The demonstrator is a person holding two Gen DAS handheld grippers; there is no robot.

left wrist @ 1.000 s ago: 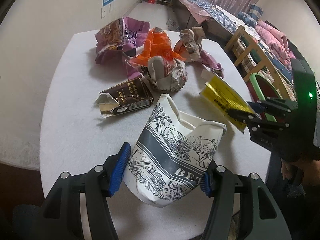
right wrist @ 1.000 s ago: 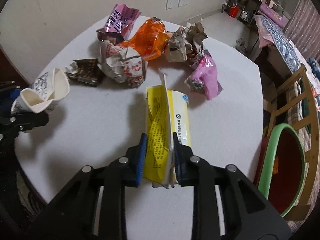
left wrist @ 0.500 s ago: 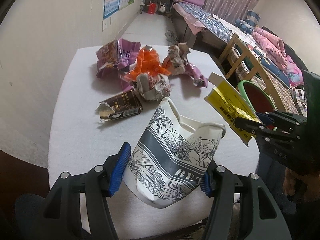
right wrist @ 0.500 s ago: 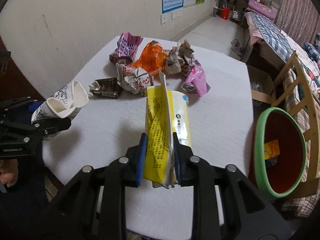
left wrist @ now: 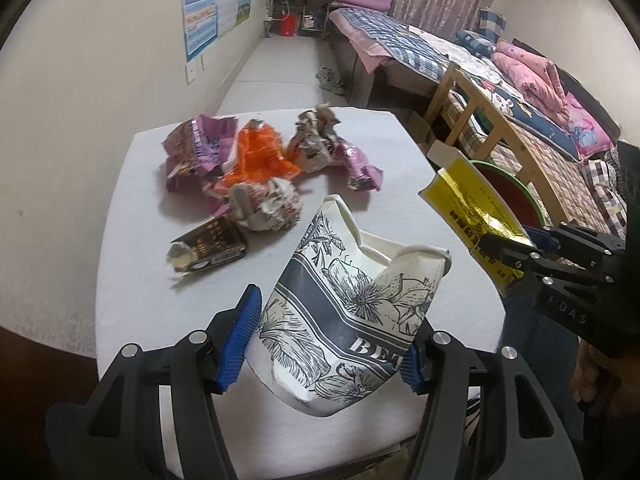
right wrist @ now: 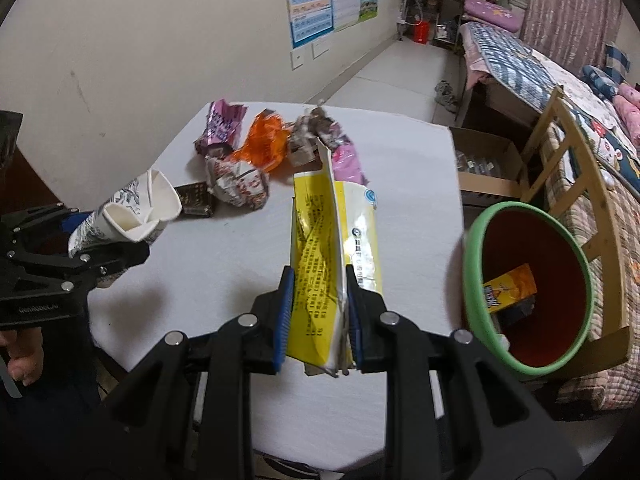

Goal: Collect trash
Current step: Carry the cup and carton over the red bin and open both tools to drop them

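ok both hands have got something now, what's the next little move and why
Probably swing the right gripper right, over the green-rimmed bin beside the table, then let go. Its jaws are shut on the flattened yellow box, which is clear of the table, and the bin stands open just to that side. The left gripper holds the crushed paper cup and can follow.

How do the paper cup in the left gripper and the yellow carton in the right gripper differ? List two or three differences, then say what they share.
The paper cup is white with a grey floral print; the yellow carton is yellow with printed text. The cup is crumpled but hollow, its mouth open; the carton is pressed flat. The left gripper spans the wide cup; the right gripper is nearly shut on the thin carton. Both are held off the table.
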